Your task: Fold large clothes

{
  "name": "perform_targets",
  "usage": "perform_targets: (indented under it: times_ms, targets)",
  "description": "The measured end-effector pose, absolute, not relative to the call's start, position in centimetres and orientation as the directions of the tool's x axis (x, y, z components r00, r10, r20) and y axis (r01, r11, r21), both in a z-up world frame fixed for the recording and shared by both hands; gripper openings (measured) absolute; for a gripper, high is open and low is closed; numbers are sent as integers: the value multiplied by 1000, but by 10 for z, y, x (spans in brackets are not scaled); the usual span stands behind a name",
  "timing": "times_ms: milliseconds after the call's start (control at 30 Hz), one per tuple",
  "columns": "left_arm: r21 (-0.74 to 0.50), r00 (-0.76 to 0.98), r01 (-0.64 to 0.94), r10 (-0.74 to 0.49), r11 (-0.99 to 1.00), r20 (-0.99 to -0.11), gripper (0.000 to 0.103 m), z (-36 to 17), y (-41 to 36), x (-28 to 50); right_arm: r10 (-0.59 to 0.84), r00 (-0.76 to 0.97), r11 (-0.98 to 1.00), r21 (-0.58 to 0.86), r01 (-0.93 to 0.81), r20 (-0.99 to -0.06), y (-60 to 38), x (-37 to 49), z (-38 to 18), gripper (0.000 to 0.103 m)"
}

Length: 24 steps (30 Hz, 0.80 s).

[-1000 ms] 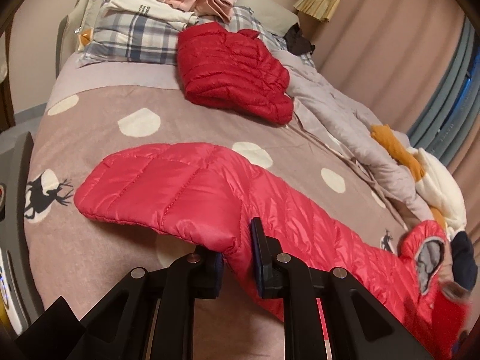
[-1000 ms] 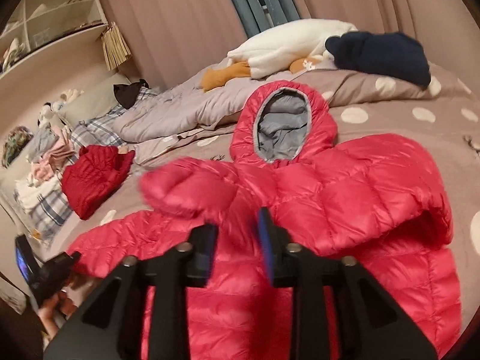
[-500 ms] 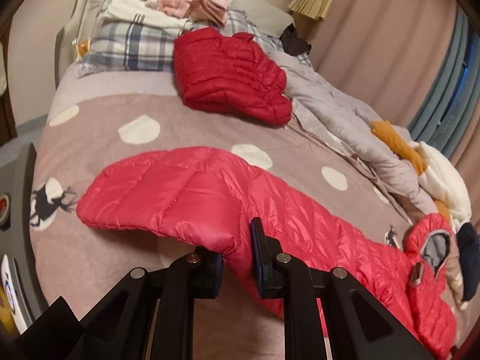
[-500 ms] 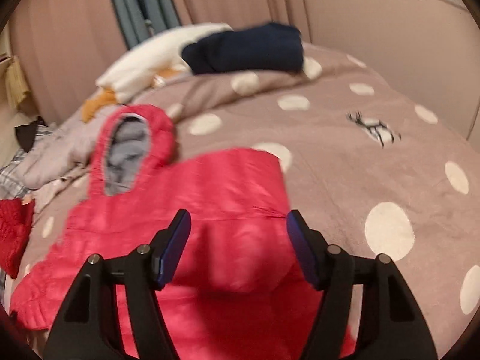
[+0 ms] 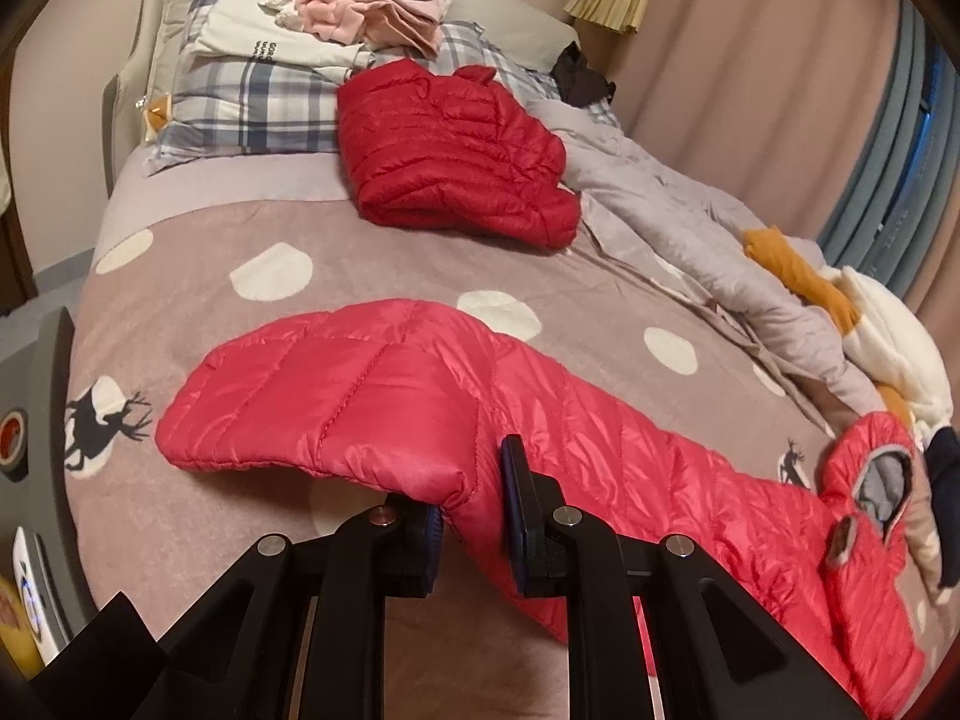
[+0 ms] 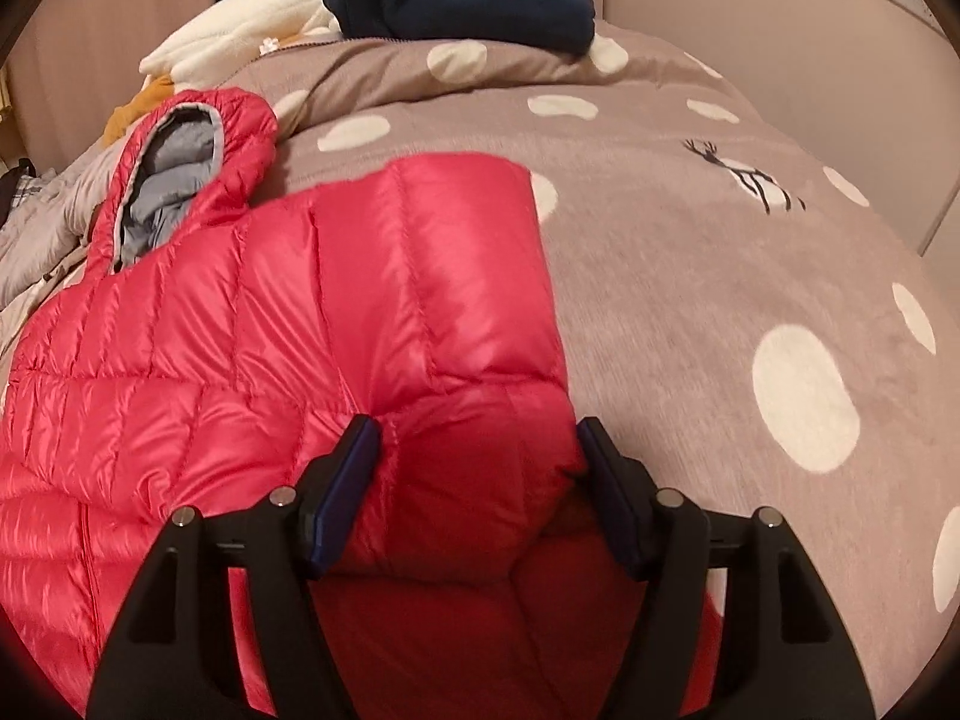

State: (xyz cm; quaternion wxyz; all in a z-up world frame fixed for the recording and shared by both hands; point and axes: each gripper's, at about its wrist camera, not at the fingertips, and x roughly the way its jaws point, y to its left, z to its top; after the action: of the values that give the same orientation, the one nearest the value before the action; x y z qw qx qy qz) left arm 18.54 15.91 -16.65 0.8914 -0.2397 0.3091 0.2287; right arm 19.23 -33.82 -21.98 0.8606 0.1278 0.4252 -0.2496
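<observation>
Left gripper [image 5: 474, 501] is pinching the hem edge of the pink-red puffer jacket [image 5: 420, 396], jaws closed tight on the fabric, lifting that corner slightly off the blanket [image 5: 180, 276]. Right gripper [image 6: 477, 480] is sitting with jaws spread wide, a folded-over sleeve [image 6: 444, 276] bulging between the pads but not visibly squeezed; contact on the pad faces is unclear. Jacket is lying stretched across the brown polka-dot blanket on the bed, hood [image 6: 180, 174] with gray lining pointing toward the far pile. Sleeve is lying folded in over the jacket body. Beyond the jacket in the left view, a darker red puffer jacket [image 5: 456, 150] is sitting folded near the plaid pillow [image 5: 252, 108], with a stack of pink and white clothes [image 5: 348, 18] on top of the pillow. Gray quilt [image 5: 690, 222] is lying crumpled along the curtain side. Navy garment [image 6: 462, 0] is resting on the cream plush [image 6: 252, 24] past the hood.
</observation>
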Motion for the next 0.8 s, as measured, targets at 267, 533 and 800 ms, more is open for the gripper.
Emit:
perform_targets:
  times_ms: [267,533,800]
  targets:
    - [-280,731,-540,277,793,-624,16,-153,146,186,-294,566,795,131,592,-771,-347,164,-200,68]
    - [-303,815,-436,229,847,-533,16,-129,104,185,-510,621,741,63,669,-595,-352,125,-149,69]
    - [-320,878,-240,64,917,-475,16,-116,28,195,-509,608,714,96,693,-609,-372,116,-148,69]
